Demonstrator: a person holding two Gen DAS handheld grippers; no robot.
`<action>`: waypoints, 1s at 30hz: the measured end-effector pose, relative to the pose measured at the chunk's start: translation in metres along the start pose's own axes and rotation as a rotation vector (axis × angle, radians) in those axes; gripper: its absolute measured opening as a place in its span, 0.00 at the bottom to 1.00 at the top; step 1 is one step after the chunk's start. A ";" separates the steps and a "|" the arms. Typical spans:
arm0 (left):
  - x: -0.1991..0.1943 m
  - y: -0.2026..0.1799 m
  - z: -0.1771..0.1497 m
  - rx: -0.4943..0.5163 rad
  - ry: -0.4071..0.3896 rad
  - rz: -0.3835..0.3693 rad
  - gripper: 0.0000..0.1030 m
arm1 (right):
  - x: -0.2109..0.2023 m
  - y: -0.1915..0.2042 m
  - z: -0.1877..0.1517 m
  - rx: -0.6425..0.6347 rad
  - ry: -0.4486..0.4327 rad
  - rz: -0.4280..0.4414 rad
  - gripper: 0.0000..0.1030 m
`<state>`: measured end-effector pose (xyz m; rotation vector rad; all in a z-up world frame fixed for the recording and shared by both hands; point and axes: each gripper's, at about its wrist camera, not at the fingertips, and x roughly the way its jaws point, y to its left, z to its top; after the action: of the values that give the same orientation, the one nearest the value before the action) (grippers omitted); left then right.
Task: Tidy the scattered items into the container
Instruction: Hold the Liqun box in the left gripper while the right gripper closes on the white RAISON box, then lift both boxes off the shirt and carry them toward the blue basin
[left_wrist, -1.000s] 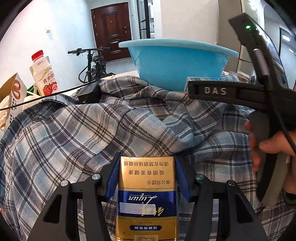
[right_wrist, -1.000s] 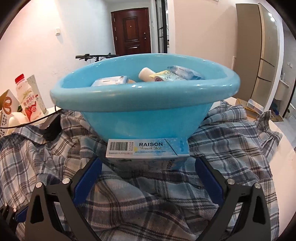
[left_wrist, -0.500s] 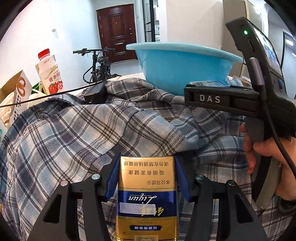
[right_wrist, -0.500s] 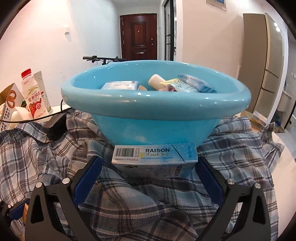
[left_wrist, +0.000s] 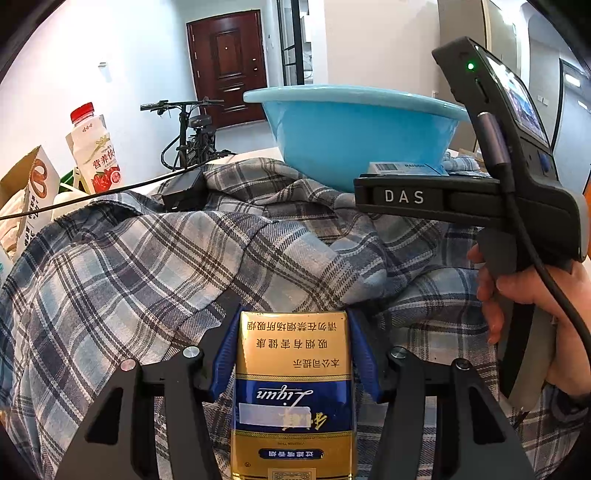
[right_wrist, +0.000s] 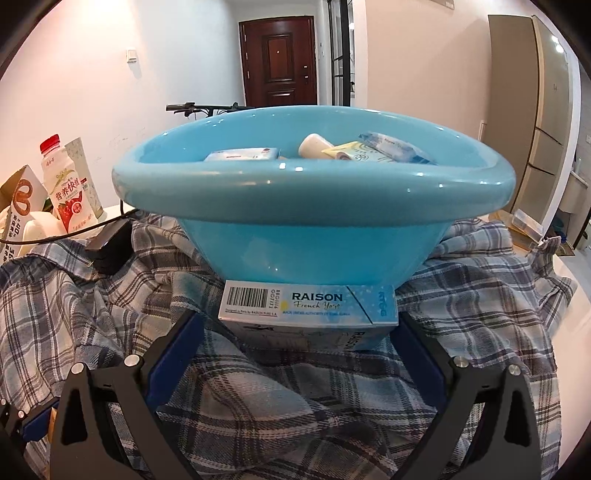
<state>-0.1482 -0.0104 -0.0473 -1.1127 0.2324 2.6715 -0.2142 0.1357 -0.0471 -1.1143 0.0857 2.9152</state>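
Observation:
My left gripper (left_wrist: 293, 354) is shut on a gold and blue cigarette pack (left_wrist: 293, 391) and holds it over the plaid cloth (left_wrist: 147, 266). My right gripper (right_wrist: 299, 332) is shut on a light blue RAISON pack (right_wrist: 308, 304) held across its jaws, close in front of the blue basin (right_wrist: 314, 192). The basin holds a tissue pack (right_wrist: 242, 154), a cream roll (right_wrist: 314, 146) and a blue wrapped packet (right_wrist: 395, 147). In the left wrist view the basin (left_wrist: 354, 136) stands ahead, and the right gripper's body (left_wrist: 480, 199) with the RAISON pack (left_wrist: 404, 168) is at the right.
A red-capped drink bottle (right_wrist: 66, 188) and a paper bag (right_wrist: 18, 210) stand at the left. A black adapter (right_wrist: 110, 240) with a cable lies on the cloth left of the basin. A bicycle (left_wrist: 192, 136) and a brown door (right_wrist: 280, 62) are behind.
Both grippers have risen with their packs. The right gripper has drawn slightly back from the basin, and more of the basin's inside shows.

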 end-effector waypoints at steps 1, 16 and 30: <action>0.000 0.000 0.000 0.000 0.001 0.001 0.56 | 0.000 -0.001 0.000 0.004 0.002 0.004 0.97; 0.003 -0.002 -0.001 0.011 0.010 -0.008 0.56 | 0.003 -0.012 0.000 0.062 0.015 0.065 0.86; 0.004 -0.001 -0.001 0.014 0.015 -0.009 0.56 | -0.027 0.015 -0.001 -0.105 -0.124 0.062 0.86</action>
<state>-0.1500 -0.0088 -0.0509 -1.1278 0.2474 2.6502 -0.1938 0.1202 -0.0296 -0.9561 -0.0362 3.0686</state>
